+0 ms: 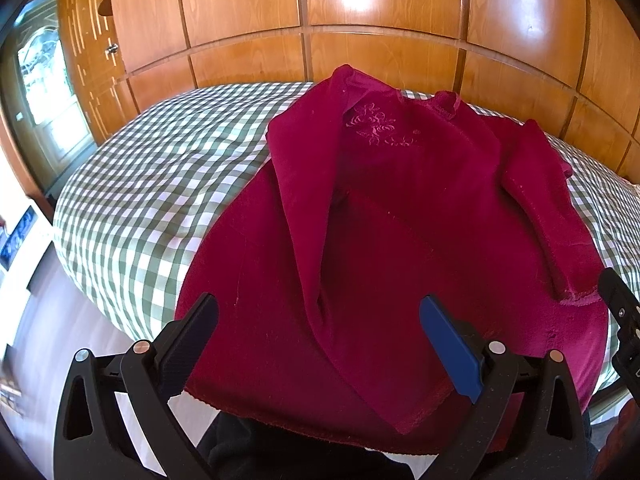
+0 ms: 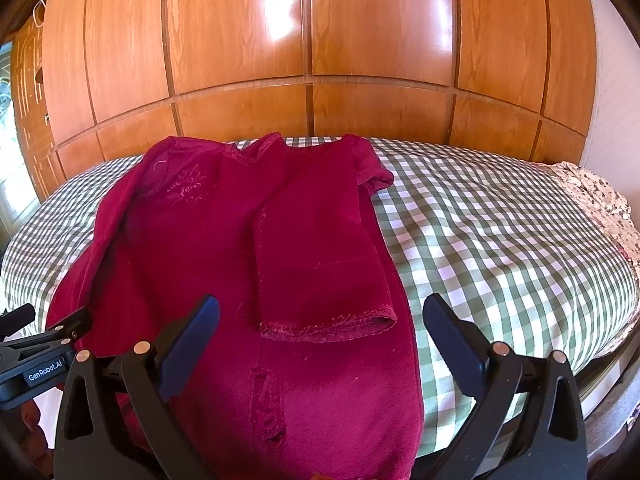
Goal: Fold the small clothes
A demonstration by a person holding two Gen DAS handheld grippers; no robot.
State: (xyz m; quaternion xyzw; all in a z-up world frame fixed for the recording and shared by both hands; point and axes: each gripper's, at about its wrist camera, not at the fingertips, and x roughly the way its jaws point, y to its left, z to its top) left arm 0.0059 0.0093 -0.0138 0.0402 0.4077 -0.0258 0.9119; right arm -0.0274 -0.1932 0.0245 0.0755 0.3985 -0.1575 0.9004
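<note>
A dark red long-sleeved top (image 1: 400,208) lies on a green-and-white checked bed (image 1: 160,184), neck toward the far wardrobe, hem hanging over the near edge. Both sleeves are folded in over the body; the left sleeve (image 1: 316,240) runs diagonally down the front, the right sleeve (image 2: 320,256) lies straight with its cuff (image 2: 328,328) toward me. My left gripper (image 1: 318,308) is open and empty above the hem. My right gripper (image 2: 320,308) is open and empty just above the right cuff. The top also shows in the right wrist view (image 2: 224,240).
A glossy wooden wardrobe (image 2: 312,40) stands behind the bed (image 2: 500,240). A floral cloth (image 2: 600,200) lies at the bed's far right. A window or door (image 1: 44,92) is at the left. The other gripper's body (image 2: 36,348) shows at the left edge; it also shows in the left wrist view (image 1: 624,320).
</note>
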